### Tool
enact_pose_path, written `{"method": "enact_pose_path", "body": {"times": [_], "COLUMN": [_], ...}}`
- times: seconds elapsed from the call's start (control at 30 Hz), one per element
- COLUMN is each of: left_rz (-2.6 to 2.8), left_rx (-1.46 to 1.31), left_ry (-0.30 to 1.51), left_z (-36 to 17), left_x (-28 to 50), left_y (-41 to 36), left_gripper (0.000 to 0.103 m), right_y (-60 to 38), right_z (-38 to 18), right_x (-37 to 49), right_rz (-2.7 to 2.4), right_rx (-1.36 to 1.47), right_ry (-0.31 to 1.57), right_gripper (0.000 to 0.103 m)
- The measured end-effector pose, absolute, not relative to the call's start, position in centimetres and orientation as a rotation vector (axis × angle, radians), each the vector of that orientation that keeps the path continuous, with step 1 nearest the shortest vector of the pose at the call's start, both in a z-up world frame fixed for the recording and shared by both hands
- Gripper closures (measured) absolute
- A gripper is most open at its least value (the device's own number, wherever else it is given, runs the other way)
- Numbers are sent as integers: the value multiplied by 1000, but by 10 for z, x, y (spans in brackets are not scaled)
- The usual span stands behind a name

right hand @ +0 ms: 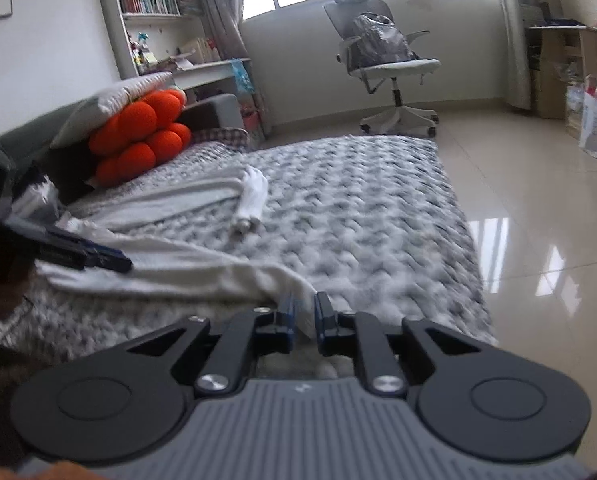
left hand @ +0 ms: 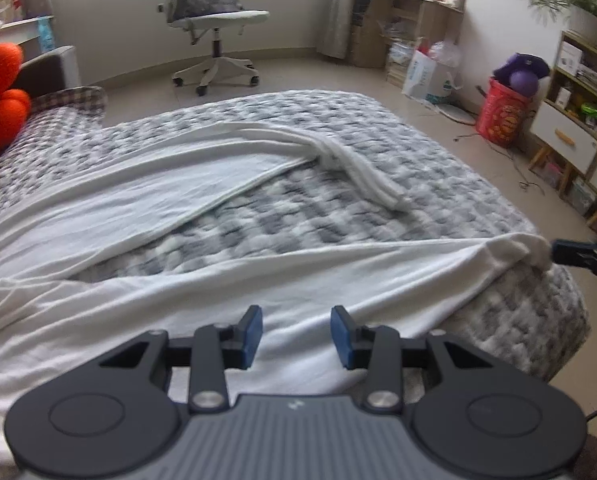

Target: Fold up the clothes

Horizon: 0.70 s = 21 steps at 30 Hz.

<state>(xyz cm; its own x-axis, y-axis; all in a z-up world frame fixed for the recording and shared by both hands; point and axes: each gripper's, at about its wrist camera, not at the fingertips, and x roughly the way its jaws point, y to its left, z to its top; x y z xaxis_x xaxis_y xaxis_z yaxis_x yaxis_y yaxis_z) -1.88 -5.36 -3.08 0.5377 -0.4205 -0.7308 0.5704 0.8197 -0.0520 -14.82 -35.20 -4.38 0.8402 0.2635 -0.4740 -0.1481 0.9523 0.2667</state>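
A white garment (left hand: 146,208) lies spread over a grey-and-white checked blanket (left hand: 438,168), with one long part bunched into a strip (left hand: 362,168) toward the far side. My left gripper (left hand: 296,320) is open just above the garment's near edge, with nothing between its blue pads (left hand: 250,334). At the right edge of the left wrist view, my right gripper (left hand: 562,252) pinches the garment's corner at the blanket's edge. In the right wrist view, the right gripper (right hand: 304,316) is shut on white cloth (right hand: 202,268), and the left gripper (right hand: 98,258) shows at the left above the garment.
An orange ball cushion (right hand: 142,140) sits at the head end. A white office chair (left hand: 214,20) stands beyond the bed on the tiled floor (right hand: 538,220). A red basket (left hand: 502,112), paper bags and a wooden shelf unit (left hand: 578,112) line the right side.
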Motion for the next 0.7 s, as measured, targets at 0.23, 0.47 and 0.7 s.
{"method": "enact_pose_path", "body": {"times": [0.23,0.47,0.7], "left_rz": [-751,-866,-911], "left_rx": [267,292,303], "left_ry": [783,788,796], "left_z": [-29,-32,-34], "left_x": [-30,-36,-38], "left_y": [-85,-106,-110], "left_gripper": [64,65,65], "right_y": [-346,-335,-327], "right_z": [-42,-46,-51], "right_x": [-124,-122,-141], "right_rz": [247,285,332], "right_rx": [216,138,68], "right_ry": [522,545,564], "right_gripper": [58,92,94]}}
